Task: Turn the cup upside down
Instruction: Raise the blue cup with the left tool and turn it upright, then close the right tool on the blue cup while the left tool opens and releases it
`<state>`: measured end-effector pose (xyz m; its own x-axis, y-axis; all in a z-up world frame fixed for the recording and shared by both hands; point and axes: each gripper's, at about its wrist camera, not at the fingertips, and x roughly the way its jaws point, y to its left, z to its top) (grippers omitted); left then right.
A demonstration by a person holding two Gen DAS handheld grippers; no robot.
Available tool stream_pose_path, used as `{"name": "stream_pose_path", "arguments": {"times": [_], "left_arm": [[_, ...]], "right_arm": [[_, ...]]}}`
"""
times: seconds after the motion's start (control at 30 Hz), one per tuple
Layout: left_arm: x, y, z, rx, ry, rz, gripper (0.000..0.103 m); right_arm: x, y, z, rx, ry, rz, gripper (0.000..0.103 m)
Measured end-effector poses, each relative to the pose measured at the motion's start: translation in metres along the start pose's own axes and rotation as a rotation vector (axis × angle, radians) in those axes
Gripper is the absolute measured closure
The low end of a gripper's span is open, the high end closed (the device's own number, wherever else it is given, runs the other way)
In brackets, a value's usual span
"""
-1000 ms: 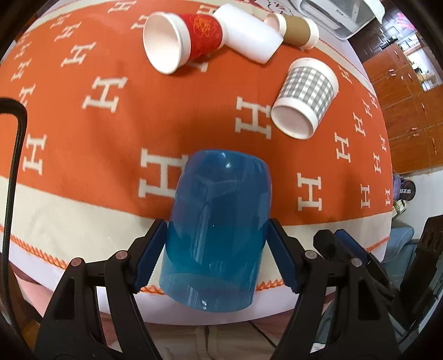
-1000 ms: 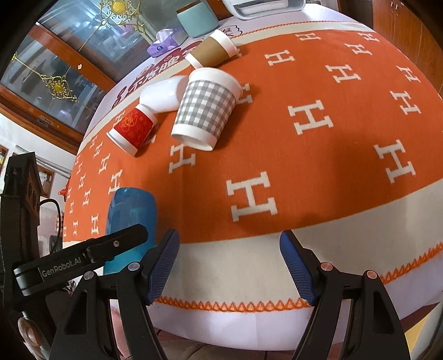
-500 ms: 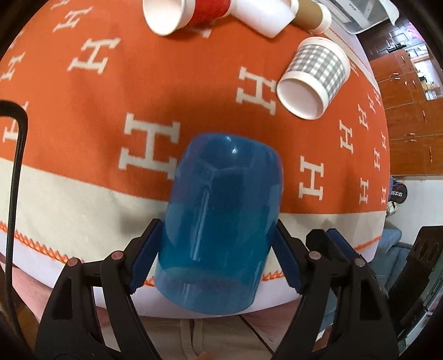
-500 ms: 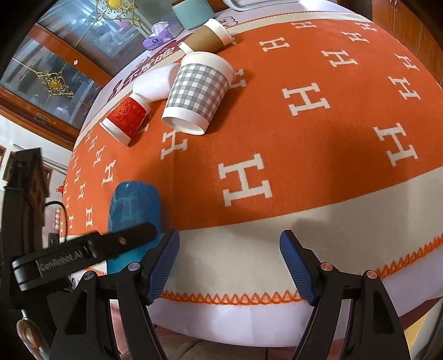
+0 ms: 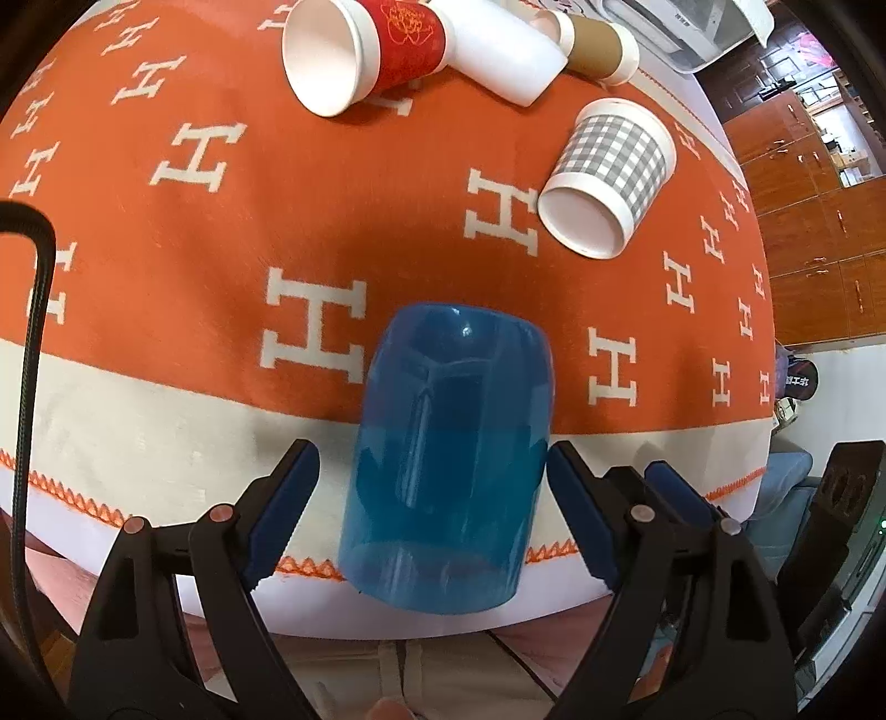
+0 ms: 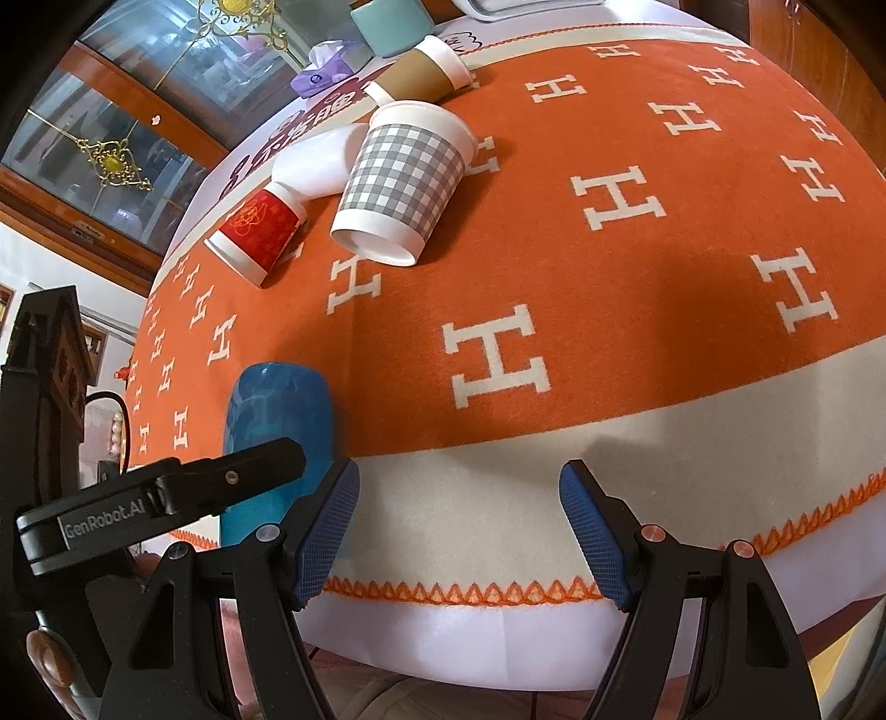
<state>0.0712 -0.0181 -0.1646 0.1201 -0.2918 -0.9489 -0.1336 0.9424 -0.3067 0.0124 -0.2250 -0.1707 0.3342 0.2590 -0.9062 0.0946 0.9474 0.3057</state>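
A translucent blue cup (image 5: pixel 448 459) stands upside down near the front edge of the orange cloth-covered table (image 5: pixel 232 266). My left gripper (image 5: pixel 432 498) is open around it, with a gap between the left pad and the cup; the right pad is close to or touching it. The cup also shows in the right wrist view (image 6: pixel 277 421), partly behind the left gripper's finger. My right gripper (image 6: pixel 459 531) is open and empty over the table's front edge, to the right of the cup.
Several paper cups lie on their sides farther back: a grey checked one (image 5: pixel 609 177), a red one (image 5: pixel 360 50), a white one (image 5: pixel 498 50) and a brown one (image 5: pixel 598 50). A white appliance (image 5: pixel 681 27) stands at the back right.
My left gripper's jaws have spread apart and let go of the blue cup, which now stands on the table. The right gripper has barely moved.
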Motion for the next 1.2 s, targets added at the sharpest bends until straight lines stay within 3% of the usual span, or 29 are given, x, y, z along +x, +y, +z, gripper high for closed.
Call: {"name": "stream_pose_path", "arguments": {"times": [0.27, 0.43, 0.67, 0.97, 1.2], "left_arm": [[-0.024, 0.01, 0.0, 0.055, -0.016, -0.01, 0.021], [-0.047, 0.021, -0.001, 0.09, -0.068, -0.02, 0.022], [-0.063, 0.039, 0.0, 0.095, -0.095, -0.084, 0.035], [-0.072, 0.056, -0.003, 0.146, -0.179, -0.016, 0.035], [-0.074, 0.065, -0.003, 0.162, -0.198, -0.018, 0.035]], "right_arm": [[0.0, 0.01, 0.0, -0.03, 0.018, 0.034, 0.026], [0.007, 0.017, 0.006, -0.034, 0.054, 0.097, 0.026], [0.021, 0.033, 0.016, -0.051, 0.108, 0.155, 0.026], [0.029, 0.042, 0.027, -0.048, 0.143, 0.183, 0.026], [0.026, 0.048, 0.028, -0.061, 0.146, 0.192, 0.026]]}}
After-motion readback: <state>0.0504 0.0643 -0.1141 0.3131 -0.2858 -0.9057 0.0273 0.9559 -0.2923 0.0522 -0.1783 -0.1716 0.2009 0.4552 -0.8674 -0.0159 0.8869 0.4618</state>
